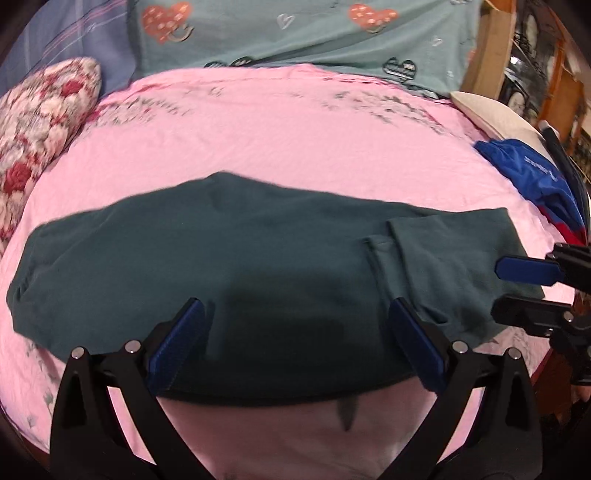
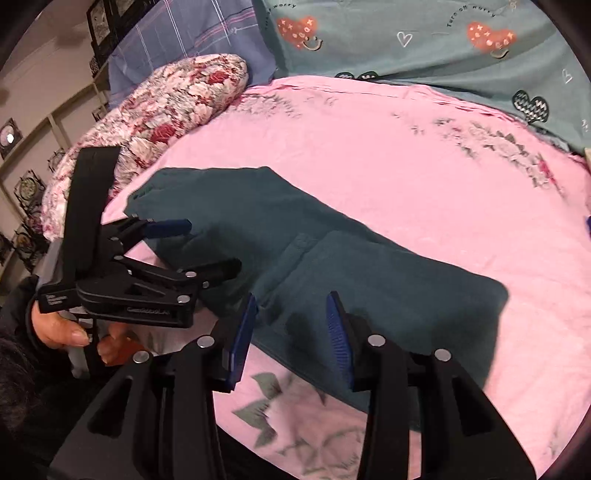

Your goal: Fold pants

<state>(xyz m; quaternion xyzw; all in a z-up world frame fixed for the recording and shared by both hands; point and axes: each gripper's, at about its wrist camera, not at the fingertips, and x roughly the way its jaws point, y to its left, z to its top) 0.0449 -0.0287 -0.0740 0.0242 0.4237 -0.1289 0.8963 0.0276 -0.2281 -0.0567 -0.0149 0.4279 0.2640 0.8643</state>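
Note:
Dark teal pants (image 1: 258,266) lie folded into a long band across the pink bed sheet (image 1: 277,129); a pocket seam shows near their right end. My left gripper (image 1: 295,301) hovers over the near edge of the pants with its jaws wide apart and nothing pinched. In the right wrist view the same pants (image 2: 332,266) run diagonally, and my right gripper (image 2: 292,295) stands open just above their near edge, pads clear of the cloth. A hand (image 2: 62,328) holds the left gripper (image 2: 214,243) at the left end of the pants. The right gripper (image 1: 498,291) shows at the pants' right end.
A floral pillow (image 1: 40,122) lies at the left of the bed. A teal heart-print blanket (image 1: 295,33) covers the far side. A blue and red garment (image 1: 535,173) and a white pillow (image 1: 491,114) sit at the right edge. Wooden shelves (image 1: 546,74) stand beyond.

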